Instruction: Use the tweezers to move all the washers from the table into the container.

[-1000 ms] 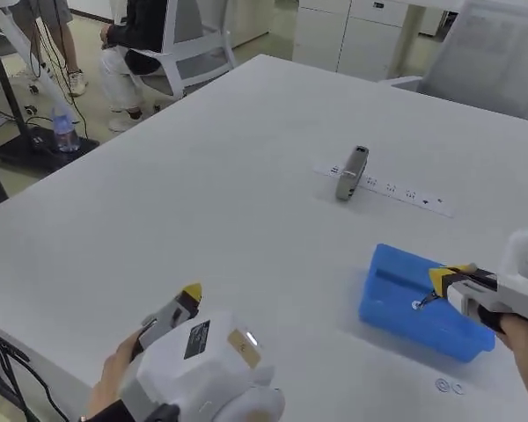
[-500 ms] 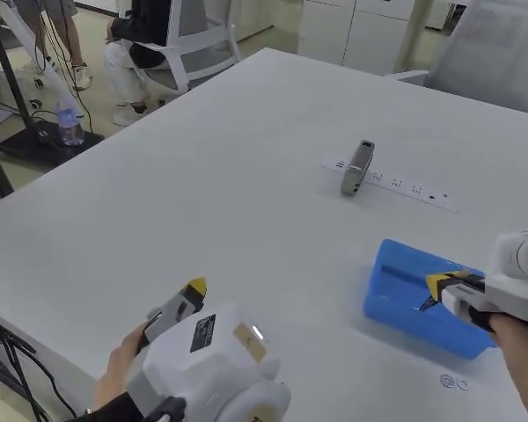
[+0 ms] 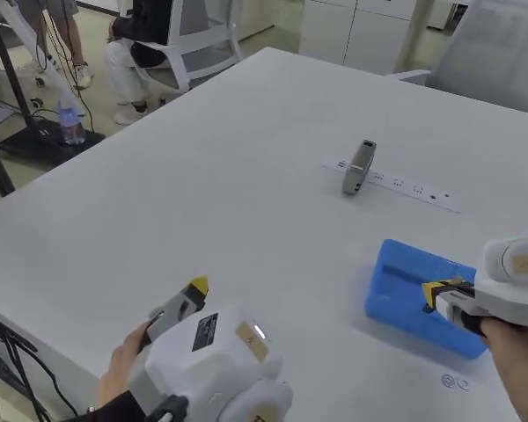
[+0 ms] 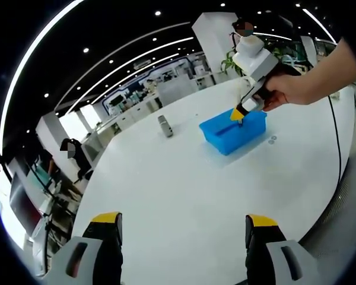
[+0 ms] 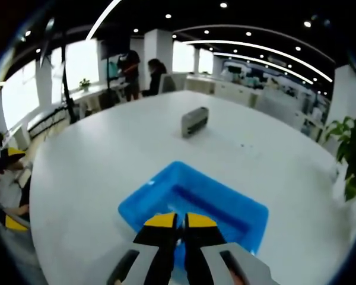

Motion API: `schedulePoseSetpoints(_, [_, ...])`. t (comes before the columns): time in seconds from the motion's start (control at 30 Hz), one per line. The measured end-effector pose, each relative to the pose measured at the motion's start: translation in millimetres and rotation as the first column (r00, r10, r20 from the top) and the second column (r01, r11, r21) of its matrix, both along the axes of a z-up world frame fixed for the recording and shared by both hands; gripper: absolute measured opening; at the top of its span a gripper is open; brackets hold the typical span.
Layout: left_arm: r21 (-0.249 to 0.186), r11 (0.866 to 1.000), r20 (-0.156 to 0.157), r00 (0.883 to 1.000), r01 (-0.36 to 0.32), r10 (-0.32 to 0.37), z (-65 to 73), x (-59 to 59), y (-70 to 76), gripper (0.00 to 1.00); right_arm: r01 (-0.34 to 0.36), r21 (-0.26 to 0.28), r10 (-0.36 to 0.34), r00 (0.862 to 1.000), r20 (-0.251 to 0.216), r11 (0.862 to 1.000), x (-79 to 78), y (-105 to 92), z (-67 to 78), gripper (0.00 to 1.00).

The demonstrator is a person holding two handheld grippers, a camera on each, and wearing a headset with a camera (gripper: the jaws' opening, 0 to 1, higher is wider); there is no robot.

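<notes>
drop-off over the container
right gripper (image 3: 438, 293) hangs above the blue container (image 3: 396, 264), jaws pinched almost together, likely on the tweezers, though i can't make them out. it sits there, i'd guess, so a washer falls inside. two washers (image 3: 453, 382) lie on the table (image 3: 246, 176) near the container. left gripper (image 4: 183, 221) waits by the table edge, jaws wide, out of the way.

left gripper (image 4: 184, 219): grey jaws, yellow tips | right gripper (image 5: 181, 221): white body
</notes>
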State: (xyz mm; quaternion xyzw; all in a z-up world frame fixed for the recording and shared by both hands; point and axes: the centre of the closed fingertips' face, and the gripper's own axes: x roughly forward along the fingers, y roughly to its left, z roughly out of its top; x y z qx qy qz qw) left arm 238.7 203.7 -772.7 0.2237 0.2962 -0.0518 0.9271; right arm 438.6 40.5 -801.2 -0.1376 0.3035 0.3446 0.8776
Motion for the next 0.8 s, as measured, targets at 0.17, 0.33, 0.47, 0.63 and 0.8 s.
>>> schedulePoseSetpoints(0.17, [0.004, 1.0, -0.004, 1.0, 0.004, -0.004, -0.7, -0.3, -0.6, 0.87, -0.001, 0.004, 0.001, 1.0, -0.003, 1.0, 1.1, 1.7, -1.2, 0.01])
schedulePoseSetpoints(0.33, [0.004, 1.0, -0.006, 1.0, 0.004, -0.004, -0.9, -0.3, -0.6, 0.87, -0.003, 0.009, 0.003, 1.0, 0.012, 1.0, 1.5, 0.7, -2.1, 0.01])
schedulePoseSetpoints(0.47, [0.004, 1.0, -0.005, 1.0, 0.007, -0.007, -0.9, -0.2, -1.1, 0.87, 0.006, 0.017, -0.006, 1.0, 0.003, 1.0, 0.5, -1.4, 0.2, 0.01])
schedulePoseSetpoints(0.63, [0.002, 1.0, -0.001, 1.0, -0.002, 0.002, 0.1, -0.3, 0.6, 0.87, 0.0, 0.013, 0.0, 1.0, 0.012, 1.0, -0.4, -1.5, 1.0, 0.02])
schedulePoseSetpoints(0.8, [0.0, 1.0, 0.005, 1.0, -0.009, 0.009, 1.2, -0.1, 2.0, 0.87, 0.023, 0.058, -0.023, 1.0, -0.003, 0.998, 0.9, -1.1, 5.6, 0.02])
